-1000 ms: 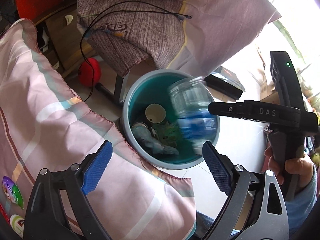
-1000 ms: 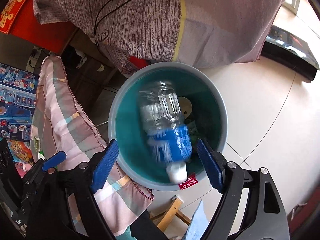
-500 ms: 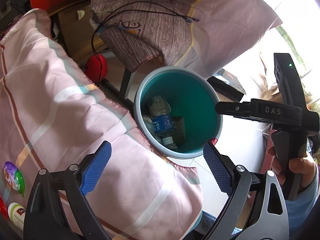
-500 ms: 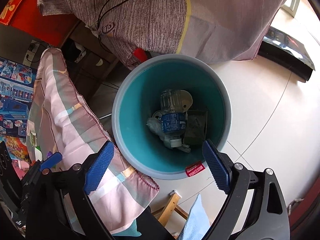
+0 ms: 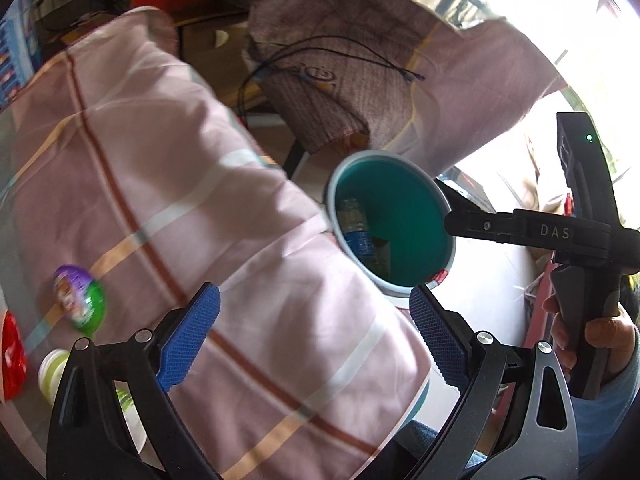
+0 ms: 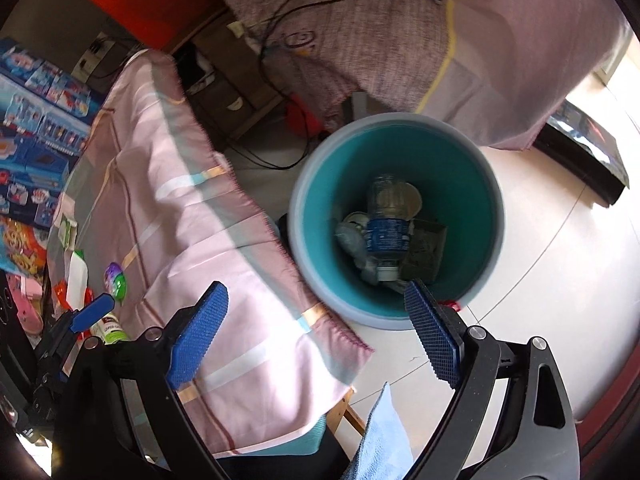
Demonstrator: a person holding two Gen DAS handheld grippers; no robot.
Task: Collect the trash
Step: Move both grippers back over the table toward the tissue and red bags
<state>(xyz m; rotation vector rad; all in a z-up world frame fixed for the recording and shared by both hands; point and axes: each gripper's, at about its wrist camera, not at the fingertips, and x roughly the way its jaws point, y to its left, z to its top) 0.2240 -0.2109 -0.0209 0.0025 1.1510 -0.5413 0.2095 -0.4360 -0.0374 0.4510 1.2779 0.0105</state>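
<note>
A grey bin with a teal inside (image 6: 476, 184) (image 5: 404, 184) stands on the floor beside the table. In it lies a clear plastic bottle with a blue label (image 6: 387, 232) (image 5: 357, 236) among other rubbish. My right gripper (image 6: 316, 332) hangs open and empty above the bin's near-left rim. My left gripper (image 5: 314, 336) is open and empty over the pink striped tablecloth (image 5: 160, 184). On that cloth at the left lie a purple-and-green round pack (image 5: 78, 300) (image 6: 115, 276), a red wrapper (image 5: 12, 354) and a small white-and-green bottle (image 5: 54, 372) (image 6: 110, 328).
The right gripper's black body (image 5: 576, 232), held by a hand (image 5: 600, 340), fills the right of the left wrist view. A brown and pink cloth with a black cable (image 6: 360, 40) hangs behind the bin. Pale floor tiles (image 6: 560, 280) lie to the right. Coloured boxes (image 6: 36, 120) stand at far left.
The bottle dropped from between the right gripper's fingers into the bin and settled. Both grippers have since risen and shifted left, bringing more tablecloth and the small items on it into view.
</note>
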